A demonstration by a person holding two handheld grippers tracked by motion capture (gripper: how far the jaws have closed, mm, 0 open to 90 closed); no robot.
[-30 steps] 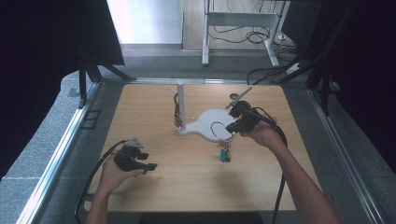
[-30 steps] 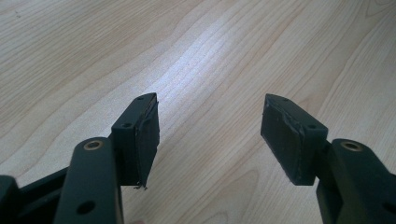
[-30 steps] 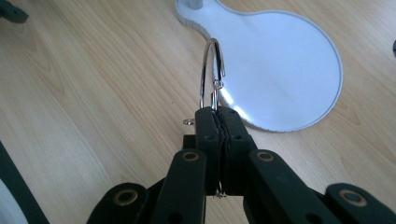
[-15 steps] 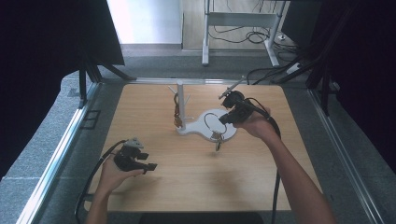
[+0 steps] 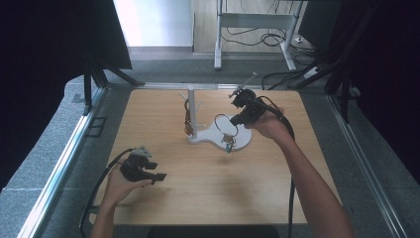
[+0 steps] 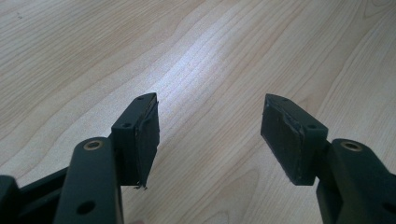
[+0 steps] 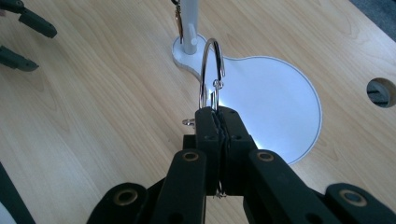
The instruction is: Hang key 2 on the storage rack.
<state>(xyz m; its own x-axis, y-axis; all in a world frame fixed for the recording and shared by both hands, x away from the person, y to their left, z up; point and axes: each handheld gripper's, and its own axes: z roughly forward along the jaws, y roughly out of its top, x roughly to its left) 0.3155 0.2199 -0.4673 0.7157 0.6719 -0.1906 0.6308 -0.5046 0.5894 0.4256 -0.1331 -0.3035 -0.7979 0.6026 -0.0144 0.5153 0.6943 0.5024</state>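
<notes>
Steel key ring (image 7: 211, 70), thin, stiff and slick, stands pinched at its lower edge in the right claw (image 7: 218, 122) above the stand's white base (image 7: 280, 93); light keys (image 5: 228, 141) likely swing below. Left claw (image 6: 208, 135) rests spread over the counter (image 6: 70, 56).

Bright backlight, glare on tabletop

I count two grippers, my left gripper (image 5: 159, 176) and right gripper (image 5: 233, 120), one key ring (image 5: 224, 121), one white stand (image 5: 208, 135), one counter (image 5: 163, 198).
</notes>
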